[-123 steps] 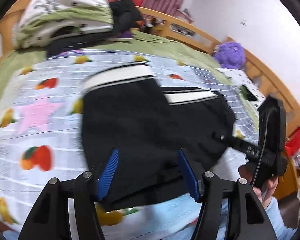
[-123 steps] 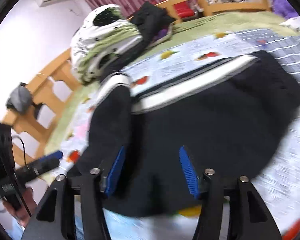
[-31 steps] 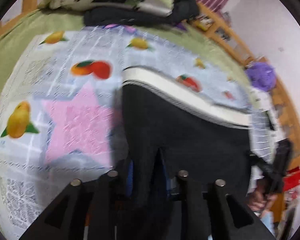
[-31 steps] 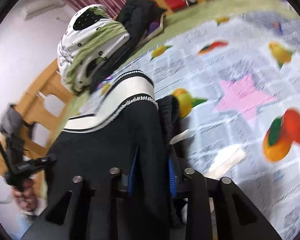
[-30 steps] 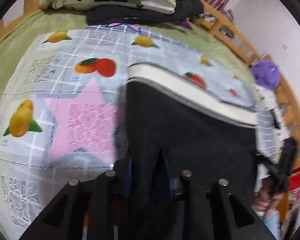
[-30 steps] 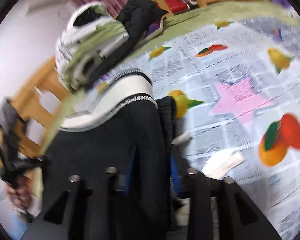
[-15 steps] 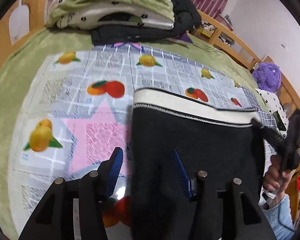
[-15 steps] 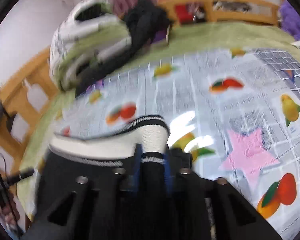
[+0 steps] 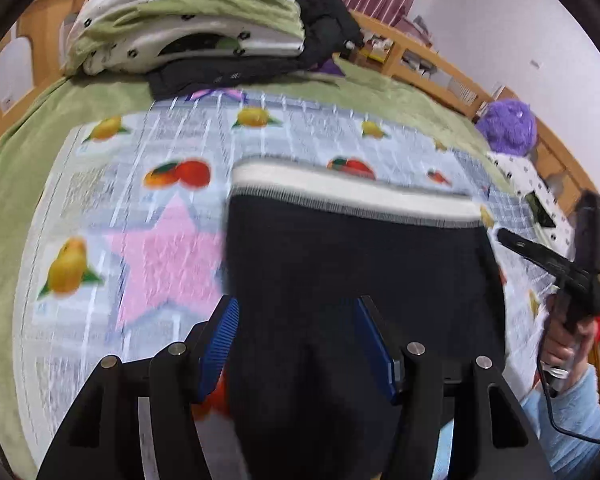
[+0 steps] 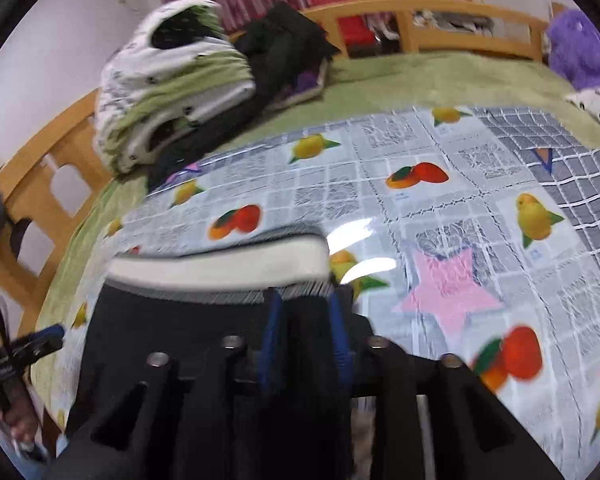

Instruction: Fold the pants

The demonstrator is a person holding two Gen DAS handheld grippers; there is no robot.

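Left wrist view: the black knit pants with a white ribbed waistband are seen lying on the glossy fruit-and-star printed sheet that covers the green bed. The left gripper is held low over the near edge of the pants, its 2 blue-padded fingers spread wide with black fabric between them, not pinched. To the right of the pants, the right gripper is seen in a hand. Beyond the pants, at the head of the bed, a folded white-and-green quilt is stacked beside a dark garment, and a purple plush toy is set by the wooden rail.

In the right wrist view, the right gripper is closed on the pants just below the waistband corner, its fingers pinching a fold of fabric.
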